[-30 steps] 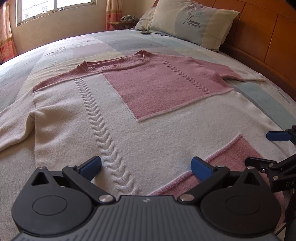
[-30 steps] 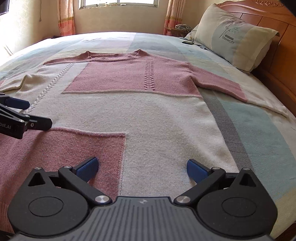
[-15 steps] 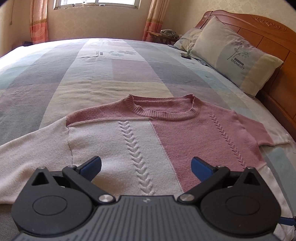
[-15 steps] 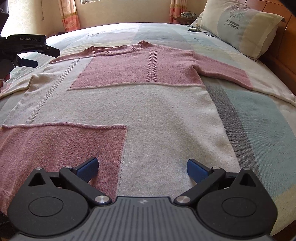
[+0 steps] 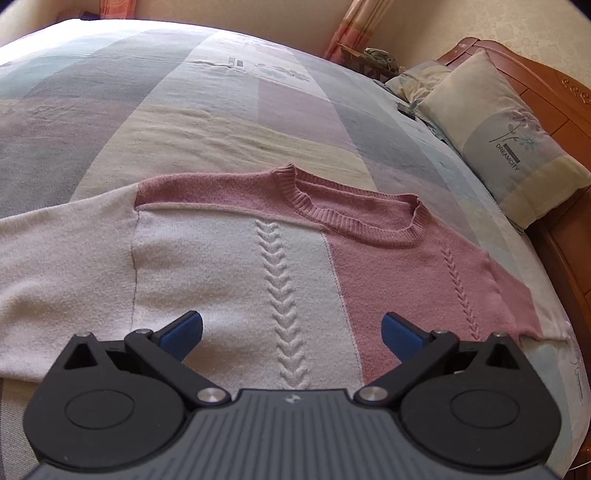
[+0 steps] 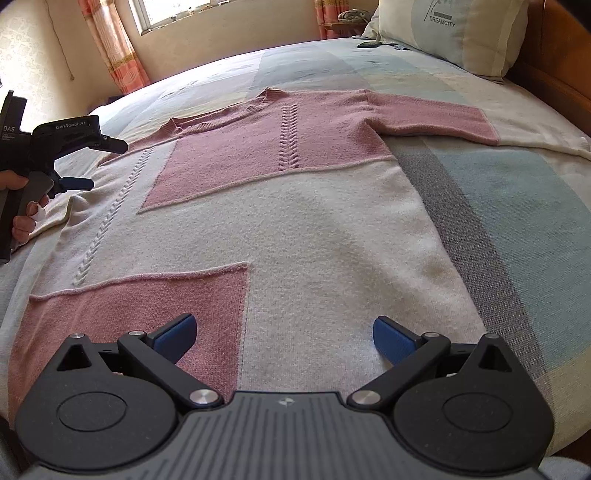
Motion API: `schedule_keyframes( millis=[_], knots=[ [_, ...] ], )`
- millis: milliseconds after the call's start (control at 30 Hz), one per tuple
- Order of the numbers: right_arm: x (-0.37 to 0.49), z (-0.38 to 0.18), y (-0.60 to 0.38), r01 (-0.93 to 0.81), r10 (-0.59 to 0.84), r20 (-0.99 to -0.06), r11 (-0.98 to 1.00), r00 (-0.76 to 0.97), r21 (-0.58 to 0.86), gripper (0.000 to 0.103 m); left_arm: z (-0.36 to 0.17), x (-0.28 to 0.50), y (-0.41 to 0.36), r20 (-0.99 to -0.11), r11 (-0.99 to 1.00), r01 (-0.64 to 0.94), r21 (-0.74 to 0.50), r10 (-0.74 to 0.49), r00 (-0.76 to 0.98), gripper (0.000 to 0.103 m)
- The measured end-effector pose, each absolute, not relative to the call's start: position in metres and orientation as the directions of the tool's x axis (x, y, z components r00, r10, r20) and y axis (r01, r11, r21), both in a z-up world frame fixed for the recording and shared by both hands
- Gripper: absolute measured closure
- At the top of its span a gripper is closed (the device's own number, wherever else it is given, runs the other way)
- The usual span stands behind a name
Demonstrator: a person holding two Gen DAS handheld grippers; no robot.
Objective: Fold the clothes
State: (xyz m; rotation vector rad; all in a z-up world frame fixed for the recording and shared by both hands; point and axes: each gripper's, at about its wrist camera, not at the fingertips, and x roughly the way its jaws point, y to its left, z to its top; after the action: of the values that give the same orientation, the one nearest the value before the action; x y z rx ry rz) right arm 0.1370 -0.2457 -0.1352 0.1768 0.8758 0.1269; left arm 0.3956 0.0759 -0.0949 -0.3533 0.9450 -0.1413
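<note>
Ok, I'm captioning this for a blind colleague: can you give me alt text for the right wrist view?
A pink and cream sweater lies flat and unfolded on a pastel patchwork bed. The open right claw hovers over its hem, and the left claw, also open, is at its far left shoulder. A pillow rests against the wooden headboard.

Left gripper [image 5: 291,330] jaws spread wide, right gripper [image 6: 283,334] jaws spread wide, both holding nothing

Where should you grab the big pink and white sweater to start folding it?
Probably the shoulder seam by the white sleeve, coming from the sweater's outer edge. It lies flat, front up, sleeves spread out, so an edge is easiest to pinch. The left hand-held gripper, open, already hovers near there.
</note>
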Motion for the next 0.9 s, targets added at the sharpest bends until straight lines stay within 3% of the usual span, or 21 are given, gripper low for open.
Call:
schedule_keyframes(
  millis=[133,300,400,767,900],
  knots=[
    [0.138,-0.134,-0.249,-0.032,0.193,-0.751,0.974,0.632,0.224,0.000,-0.098,0.408,0.077,-0.806,0.940,-0.052,-0.336,-0.259,0.533,0.001],
    [0.136,-0.134,-0.255,-0.021,0.220,-0.742,0.963,0.633,0.268,0.000,-0.079,0.428,0.091,-0.781,0.913,-0.124,-0.388,-0.254,0.571,0.001],
    [0.136,-0.134,-0.256,-0.021,0.226,-0.740,0.961,0.633,0.276,0.000,-0.099,0.452,0.102,-0.816,0.902,-0.197,-0.385,-0.233,0.529,0.001],
    [0.136,-0.134,-0.259,-0.021,0.248,-0.737,0.953,0.628,0.303,0.000,-0.107,0.526,0.118,-0.768,0.901,-0.255,-0.351,-0.121,0.629,0.001],
    [0.136,-0.134,-0.259,-0.020,0.251,-0.737,0.952,0.627,0.307,0.000,-0.097,0.528,0.116,-0.802,0.908,-0.250,-0.335,-0.136,0.582,0.001]
  ],
)
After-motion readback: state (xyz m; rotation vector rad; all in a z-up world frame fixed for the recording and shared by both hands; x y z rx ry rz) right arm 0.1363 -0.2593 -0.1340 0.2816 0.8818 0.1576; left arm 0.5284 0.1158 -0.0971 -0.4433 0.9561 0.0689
